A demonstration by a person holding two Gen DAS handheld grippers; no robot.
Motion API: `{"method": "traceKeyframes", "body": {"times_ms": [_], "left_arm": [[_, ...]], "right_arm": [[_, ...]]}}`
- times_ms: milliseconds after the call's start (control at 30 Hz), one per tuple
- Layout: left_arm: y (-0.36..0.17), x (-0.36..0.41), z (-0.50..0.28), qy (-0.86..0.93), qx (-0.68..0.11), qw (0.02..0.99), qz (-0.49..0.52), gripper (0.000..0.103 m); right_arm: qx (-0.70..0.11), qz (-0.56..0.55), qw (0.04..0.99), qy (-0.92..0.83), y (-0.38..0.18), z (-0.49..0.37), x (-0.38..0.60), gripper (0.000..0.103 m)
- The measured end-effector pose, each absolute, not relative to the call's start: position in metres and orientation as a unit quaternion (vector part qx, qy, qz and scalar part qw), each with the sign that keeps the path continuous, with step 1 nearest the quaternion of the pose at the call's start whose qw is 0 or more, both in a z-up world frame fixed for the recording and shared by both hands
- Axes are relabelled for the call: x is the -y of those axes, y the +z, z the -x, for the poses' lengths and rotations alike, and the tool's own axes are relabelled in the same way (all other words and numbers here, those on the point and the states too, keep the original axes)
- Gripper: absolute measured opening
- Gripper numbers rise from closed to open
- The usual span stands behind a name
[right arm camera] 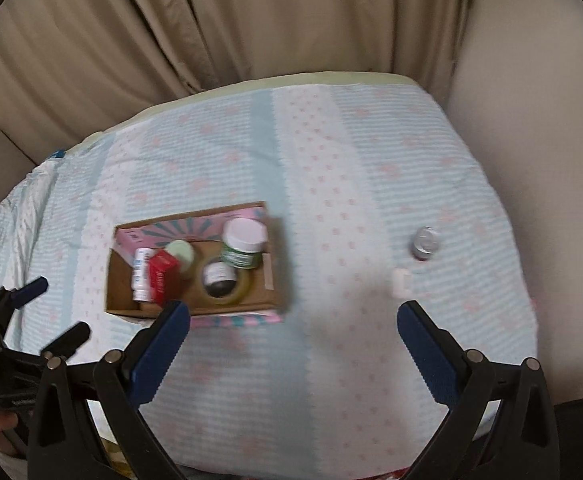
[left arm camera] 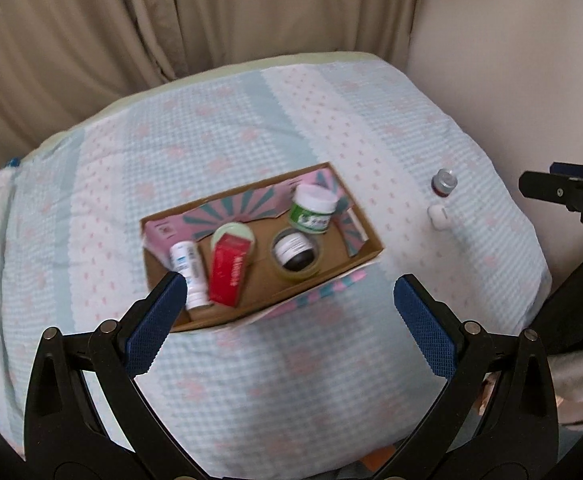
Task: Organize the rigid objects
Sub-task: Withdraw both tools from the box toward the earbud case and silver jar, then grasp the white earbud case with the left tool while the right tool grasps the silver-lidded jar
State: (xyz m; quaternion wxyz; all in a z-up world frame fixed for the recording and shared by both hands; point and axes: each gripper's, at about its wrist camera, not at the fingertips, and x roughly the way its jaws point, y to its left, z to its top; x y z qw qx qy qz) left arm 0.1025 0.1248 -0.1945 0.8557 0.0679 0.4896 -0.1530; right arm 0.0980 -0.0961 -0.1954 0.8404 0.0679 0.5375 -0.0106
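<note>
Both tools released: right tool [right arm camera: 293, 322] nearer the small white plastic cap [right arm camera: 401, 282], lying just ahead-right; left tool [left arm camera: 291, 300] over the open cardboard box [left arm camera: 365, 254].

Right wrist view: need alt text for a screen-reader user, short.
Open right tongs hover empty over a checked cloth-covered table. Left of centre sits a cardboard box holding jars, a red carton and a tape roll; a small silver-capped bottle and a white cap lie loose at right.
</note>
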Motion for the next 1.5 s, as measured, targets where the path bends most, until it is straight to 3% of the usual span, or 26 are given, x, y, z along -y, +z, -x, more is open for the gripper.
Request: {"method": "traceKeyframes", "body": {"times_ms": [667,1200,1300,1333,1400,1500], "left_arm": [[-0.235,0.082,-0.1,-0.095,-0.522,0.848,0.003,0.103],[-0.385,0.193,-0.152,-0.131,-0.565,0.814,-0.009,0.102],[-0.408,0.21,-0.163,-0.136,-0.562,0.816,-0.009,0.096],[-0.414,0.215,-0.167,-0.135,-0.563,0.815,-0.009,0.095],[-0.426,0.222,-0.171,-0.133,-0.568,0.812,-0.01,0.092],[-0.445,0.231,-0.179,-0.13,-0.577,0.806,-0.011,0.078]], "right_arm": [[-0.524,-0.01,0.85,0.059,-0.237,-0.131,0.286,0.103],[-0.555,0.018,0.825,0.106,-0.367,-0.202,0.324,0.103],[-0.565,0.038,0.816,0.12,-0.39,-0.211,0.324,0.102],[-0.568,0.049,0.811,0.128,-0.397,-0.213,0.322,0.096],[-0.574,0.07,0.802,0.148,-0.413,-0.217,0.318,0.093],[-0.58,0.089,0.789,0.183,-0.431,-0.223,0.311,0.093]]}}
